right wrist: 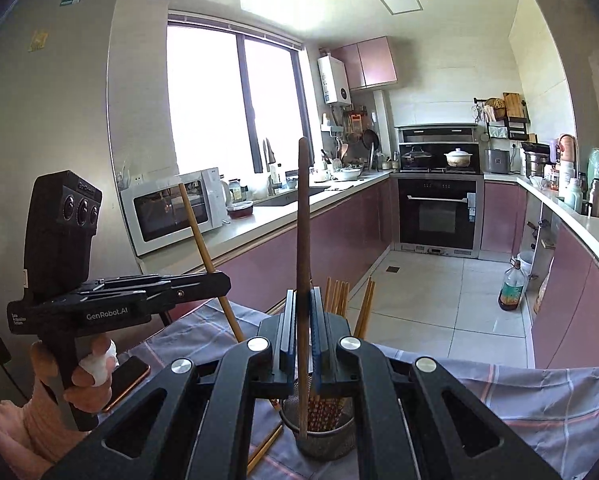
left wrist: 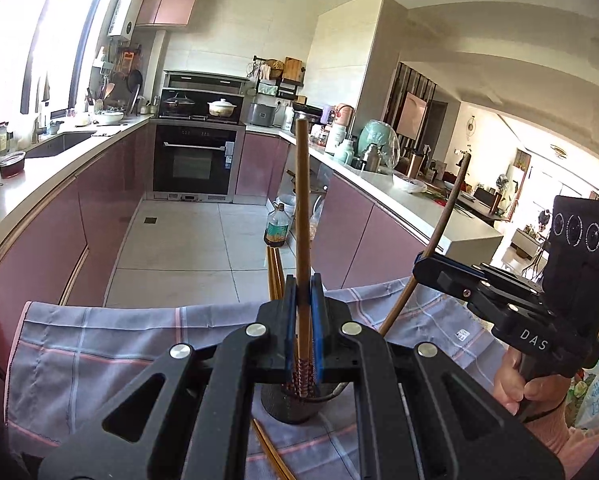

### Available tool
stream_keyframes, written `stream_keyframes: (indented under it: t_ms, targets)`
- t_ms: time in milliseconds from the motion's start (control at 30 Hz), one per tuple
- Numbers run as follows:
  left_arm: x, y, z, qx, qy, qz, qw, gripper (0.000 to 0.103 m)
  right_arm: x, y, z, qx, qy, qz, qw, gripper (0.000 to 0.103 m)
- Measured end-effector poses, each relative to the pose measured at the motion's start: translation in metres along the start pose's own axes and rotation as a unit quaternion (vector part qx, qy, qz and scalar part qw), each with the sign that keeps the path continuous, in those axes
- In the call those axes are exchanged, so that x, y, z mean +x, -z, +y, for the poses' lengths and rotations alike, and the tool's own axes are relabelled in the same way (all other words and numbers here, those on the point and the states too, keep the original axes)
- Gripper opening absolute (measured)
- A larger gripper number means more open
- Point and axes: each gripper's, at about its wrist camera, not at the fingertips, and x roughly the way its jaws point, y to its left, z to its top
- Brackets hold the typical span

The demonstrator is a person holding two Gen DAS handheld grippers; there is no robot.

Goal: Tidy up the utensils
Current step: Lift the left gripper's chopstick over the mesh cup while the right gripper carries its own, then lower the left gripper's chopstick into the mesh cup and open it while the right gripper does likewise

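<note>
Left gripper (left wrist: 302, 300): black, blue pads clamped on a light bamboo chopstick (left wrist: 302, 200), upright at frame centre. Right gripper (right wrist: 302, 312): pads clamped on a dark wooden chopstick (right wrist: 302, 220). Metal mesh holder (right wrist: 323, 436), lower centre, on grey plaid cloth (right wrist: 539, 400) near the table edge; open tiled floor (right wrist: 439, 300) beyond. Lettering on the grippers: "GenRobot.AI", "DAS".

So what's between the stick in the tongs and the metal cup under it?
Nothing. In the left wrist view, the light chopstick, pinched in the left tongs, hangs straight over the cup, its tip at the rim with only air around it.
</note>
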Motion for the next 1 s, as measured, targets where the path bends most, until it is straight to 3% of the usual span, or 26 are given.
stream_keyframes:
  t_ms: [267,1000]
  targets:
    - [0.024,0.000,0.000,0.002,-0.013,0.019,0.9997,0.007,0.017,0.001,-0.007,0.005,0.009,0.011,1.000,0.005]
    - [0.106,0.035,0.009,0.027,-0.017,0.143,0.9893,0.008,0.077,0.043,-0.027,0.033,0.027,0.144,0.989,0.005]
